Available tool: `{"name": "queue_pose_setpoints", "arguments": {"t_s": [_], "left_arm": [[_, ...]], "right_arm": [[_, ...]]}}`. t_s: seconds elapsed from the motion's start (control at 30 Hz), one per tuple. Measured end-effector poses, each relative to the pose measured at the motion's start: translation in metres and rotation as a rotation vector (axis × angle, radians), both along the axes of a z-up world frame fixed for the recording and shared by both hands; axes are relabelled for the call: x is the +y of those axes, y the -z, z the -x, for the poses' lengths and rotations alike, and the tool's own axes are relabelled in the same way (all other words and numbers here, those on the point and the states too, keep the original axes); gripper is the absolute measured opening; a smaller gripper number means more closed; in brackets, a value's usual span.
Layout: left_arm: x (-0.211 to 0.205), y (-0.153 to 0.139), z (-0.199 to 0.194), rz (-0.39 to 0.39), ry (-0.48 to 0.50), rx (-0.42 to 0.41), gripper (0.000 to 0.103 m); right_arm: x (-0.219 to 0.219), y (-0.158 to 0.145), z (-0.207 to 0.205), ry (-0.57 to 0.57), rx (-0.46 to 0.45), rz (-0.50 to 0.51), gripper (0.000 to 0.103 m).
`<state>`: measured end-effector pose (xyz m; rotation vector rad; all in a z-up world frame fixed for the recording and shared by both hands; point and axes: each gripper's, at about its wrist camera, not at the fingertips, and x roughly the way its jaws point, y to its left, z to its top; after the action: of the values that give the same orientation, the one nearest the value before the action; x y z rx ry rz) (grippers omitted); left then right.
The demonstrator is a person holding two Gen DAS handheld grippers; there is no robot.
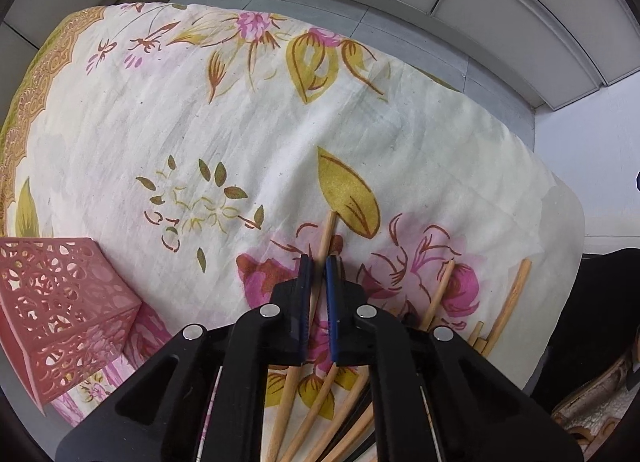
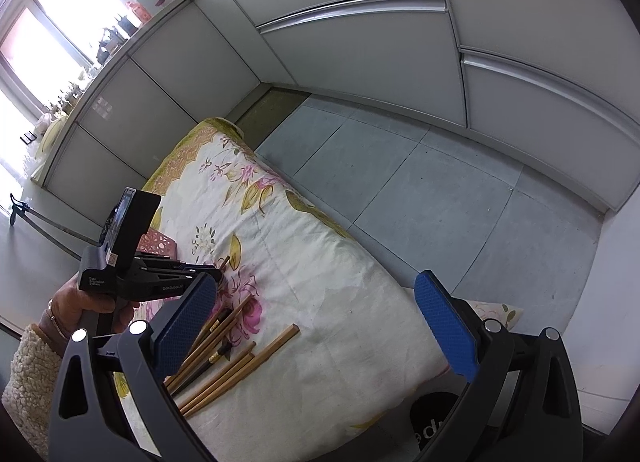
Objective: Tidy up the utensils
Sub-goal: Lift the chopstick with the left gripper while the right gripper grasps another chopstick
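Pink lattice holder (image 1: 60, 310) stands at the left edge of the cloth-covered table (image 1: 248, 122). Left gripper (image 1: 319, 262) clenched on one wooden chopstick (image 1: 326, 238), held near its far end. Risk: long free end swings or slips from the pads during transfer (thin, smooth stick). Remaining chopsticks (image 2: 224, 362) lie near the table's near edge. Right gripper (image 2: 316, 310) released, hovering above the table.

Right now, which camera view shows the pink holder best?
The left wrist view. There the pink holder fills the lower left, with its cut-out pattern clear. In the right wrist view only a small part of it shows, behind the left tool, which is shut on a chopstick.
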<state>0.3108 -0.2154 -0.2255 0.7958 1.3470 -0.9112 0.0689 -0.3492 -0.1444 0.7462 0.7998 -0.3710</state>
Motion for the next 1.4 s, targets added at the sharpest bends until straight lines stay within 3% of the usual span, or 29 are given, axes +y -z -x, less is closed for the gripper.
{"name": "queue_pose_setpoints", "arguments": {"t_s": [0.13,0.37,0.57,0.67,0.77,0.83,1.0,1.2,1.33,1.4], "left_arm": [[0.008,-0.006,0.01,0.055,-0.013,-0.075,0.006],[0.054,-0.082,0.048,0.237,-0.084,-0.24,0.005],[0.119,-0.163,0.1,0.439,-0.167,-0.401,0.005],[0.147,-0.195,0.124,0.549,-0.191,-0.455,0.004],[0.176,-0.224,0.14,0.656,-0.226,-0.513,0.004],[0.193,-0.242,0.15,0.722,-0.254,-0.556,0.004],[0.229,-0.271,0.172,0.873,-0.299,-0.622,0.004],[0.254,-0.292,0.19,0.964,-0.302,-0.657,0.003],[0.257,-0.291,0.192,0.973,-0.311,-0.658,0.003],[0.256,-0.29,0.193,0.975,-0.314,-0.655,0.003]], "right_arm": [[0.003,0.004,-0.003,-0.016,0.026,-0.008,0.097],[0.012,0.016,-0.008,-0.04,0.089,-0.053,0.097],[0.029,0.05,-0.028,-0.085,0.218,-0.408,0.097],[0.045,0.058,-0.043,-0.079,0.298,-0.489,0.093],[0.058,0.061,-0.059,-0.054,0.404,-0.477,0.077],[0.065,0.067,-0.072,-0.055,0.482,-0.484,0.072],[0.068,0.073,-0.097,0.027,0.598,-0.43,0.036],[0.066,0.094,-0.107,0.135,0.719,-0.44,0.022],[0.067,0.094,-0.116,0.187,0.756,-0.384,0.022],[0.075,0.092,-0.124,0.168,0.779,-0.306,0.022]]}}
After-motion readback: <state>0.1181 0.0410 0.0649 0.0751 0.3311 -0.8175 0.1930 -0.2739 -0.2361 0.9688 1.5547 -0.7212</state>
